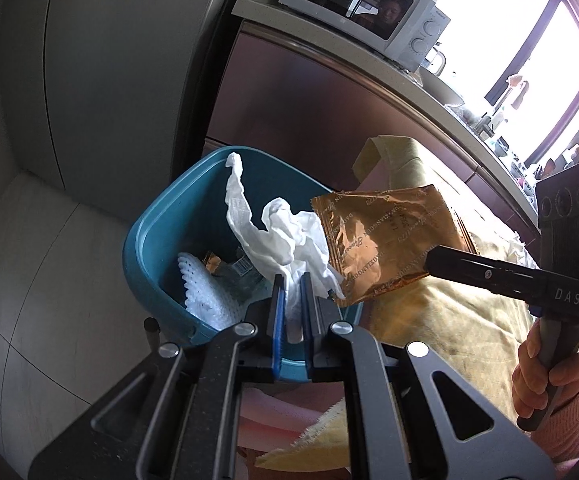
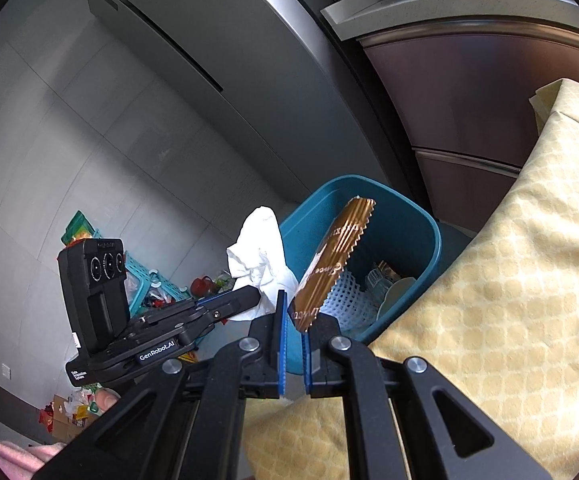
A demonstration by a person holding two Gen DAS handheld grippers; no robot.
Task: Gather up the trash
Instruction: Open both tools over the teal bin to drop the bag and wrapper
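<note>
My left gripper point(image 1: 293, 280) is shut on a crumpled white tissue point(image 1: 285, 236), holding it over the near rim of a blue bin point(image 1: 141, 248). From the right, my right gripper point(image 1: 429, 262) comes in shut on a corner of a gold foil wrapper point(image 1: 385, 240), which hangs beside the tissue at the bin's right edge. In the right wrist view the right gripper point(image 2: 295, 304) pinches the wrapper point(image 2: 337, 256) edge-on over the bin point(image 2: 417, 232). The left gripper point(image 2: 255, 296) and its tissue point(image 2: 257, 256) are just to the left. White foam netting point(image 1: 209, 292) and other scraps lie inside the bin.
A table under a yellow cloth point(image 2: 509, 260) borders the bin on the right. A grey fridge point(image 1: 109, 60) and a brown cabinet carrying a microwave point(image 1: 361, 4) stand behind. On the floor to the left sit a teal basket point(image 2: 141, 280) and loose clutter. A hand point(image 1: 545, 376) grips the right tool.
</note>
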